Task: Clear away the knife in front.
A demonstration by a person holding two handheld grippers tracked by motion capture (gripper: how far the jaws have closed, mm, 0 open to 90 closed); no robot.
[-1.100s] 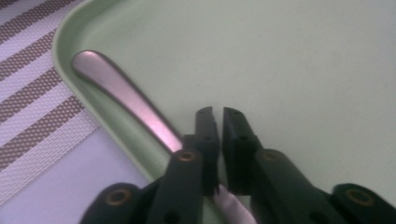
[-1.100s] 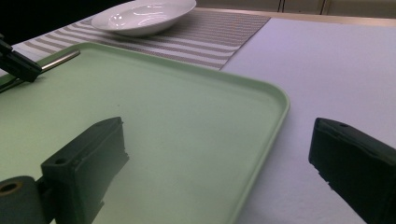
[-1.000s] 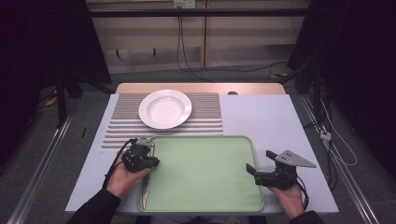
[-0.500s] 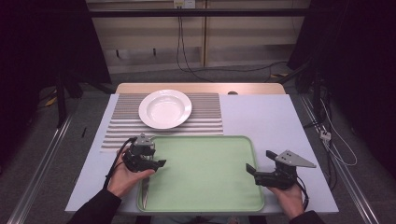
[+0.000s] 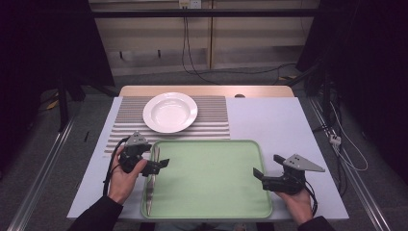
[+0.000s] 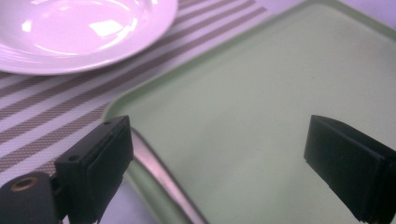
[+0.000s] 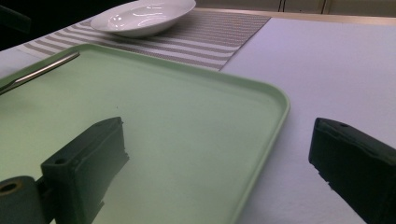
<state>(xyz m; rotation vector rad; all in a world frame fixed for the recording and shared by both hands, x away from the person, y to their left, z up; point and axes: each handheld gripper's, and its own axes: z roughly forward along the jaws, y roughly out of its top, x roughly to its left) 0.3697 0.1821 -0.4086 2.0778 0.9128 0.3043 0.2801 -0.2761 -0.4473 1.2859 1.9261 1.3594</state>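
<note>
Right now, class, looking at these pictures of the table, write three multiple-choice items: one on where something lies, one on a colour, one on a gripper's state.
1. Where is the white plate?
A on the striped placemat
B in the tray
C on the floor

2. What colour is the tray?
A red
B light green
C black

3. How do the left gripper jaws stand?
A shut on the plate
B shut on nothing
C open

Answers:
1 A, since stripes surround it beyond the tray.
2 B, green in all three views.
3 C, since the left gripper view shows a wide gap, above the metal utensil at the tray's left edge.
</note>
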